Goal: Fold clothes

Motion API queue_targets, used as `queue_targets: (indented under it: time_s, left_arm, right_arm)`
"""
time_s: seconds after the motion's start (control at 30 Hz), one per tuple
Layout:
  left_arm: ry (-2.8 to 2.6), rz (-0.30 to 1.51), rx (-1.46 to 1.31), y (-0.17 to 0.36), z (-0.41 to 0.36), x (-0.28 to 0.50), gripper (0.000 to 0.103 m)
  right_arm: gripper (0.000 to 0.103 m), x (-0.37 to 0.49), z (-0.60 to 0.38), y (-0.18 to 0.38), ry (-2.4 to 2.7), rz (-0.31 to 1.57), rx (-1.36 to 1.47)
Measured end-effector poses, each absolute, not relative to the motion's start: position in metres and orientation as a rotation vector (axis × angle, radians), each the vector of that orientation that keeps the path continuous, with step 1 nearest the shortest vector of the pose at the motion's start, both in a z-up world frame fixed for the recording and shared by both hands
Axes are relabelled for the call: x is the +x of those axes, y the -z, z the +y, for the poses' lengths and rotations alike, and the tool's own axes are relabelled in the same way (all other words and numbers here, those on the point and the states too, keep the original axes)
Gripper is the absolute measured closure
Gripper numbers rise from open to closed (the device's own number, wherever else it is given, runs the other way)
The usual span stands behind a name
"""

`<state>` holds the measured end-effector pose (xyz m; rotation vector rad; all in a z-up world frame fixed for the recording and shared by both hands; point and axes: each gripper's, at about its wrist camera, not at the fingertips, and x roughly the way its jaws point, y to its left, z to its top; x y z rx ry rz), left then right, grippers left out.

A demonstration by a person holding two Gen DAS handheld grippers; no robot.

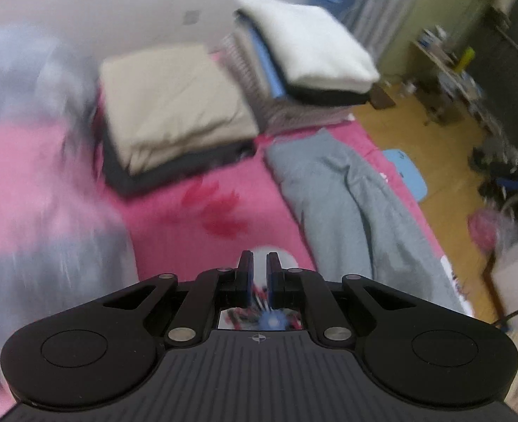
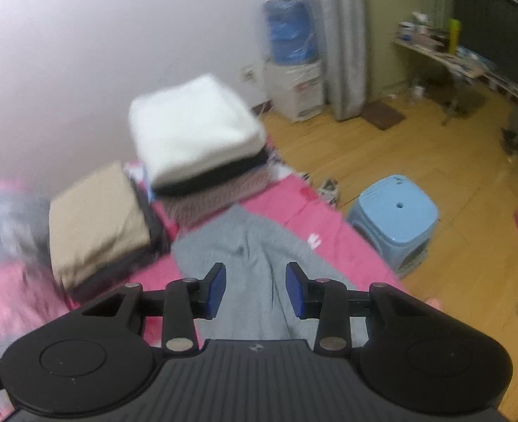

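Note:
A grey garment lies spread along the right side of the pink bed. It also shows in the right wrist view as the grey garment, below my right gripper, which hangs open above it with nothing between its blue pads. My left gripper is shut, and a bit of pale cloth bulges at its tips, with a red, black and blue print below. A blurred grey-and-white mass fills the left of the left wrist view.
Folded piles stand at the back of the bed: a beige stack on dark items, and a white-topped stack by the wall. A blue stool stands on the wooden floor to the right of the bed, with cluttered shelves beyond.

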<state>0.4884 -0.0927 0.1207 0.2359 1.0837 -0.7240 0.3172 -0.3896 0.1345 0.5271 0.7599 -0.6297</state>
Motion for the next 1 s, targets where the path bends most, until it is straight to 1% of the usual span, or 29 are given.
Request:
queue_targets:
  time_s: [0.17,0.37,0.47,0.57,0.83,0.93,1.0]
  left_arm:
    - [0.779,1.058,0.367,-0.123,-0.165,0.528,0.097]
    - [0.915,0.973,0.571,-0.109,-0.251,0.568,0.097]
    - [0.974,0.977,0.649,-0.088,-0.288,0.582,0.097]
    - [1.08,0.93,0.713,-0.065,-0.318,0.587,0.097]
    - [1.259,0.917,0.856,0.034,-0.366,0.604,0.097]
    - [1.343,0.903,0.893,0.064,-0.373,0.608,0.097]
    - [1.401,0.874,0.911,0.075,-0.377,0.609,0.097]
  right_arm:
    - [0.063,0.305,-0.417,-0.149,0.711,0.662,0.577]
    - [0.063,0.313,-0.47,-0.121,0.733,0.642,0.505]
    - [0.063,0.324,-0.489,-0.089,0.692,0.683,0.453]
    - [0.063,0.342,-0.495,-0.049,0.605,0.733,0.456]
    - [0.063,0.399,-0.467,0.064,0.403,0.884,0.479]
    - [0.063,0.41,-0.466,0.083,0.413,0.878,0.495]
    - [0.063,0.416,-0.467,0.094,0.422,0.868,0.509]
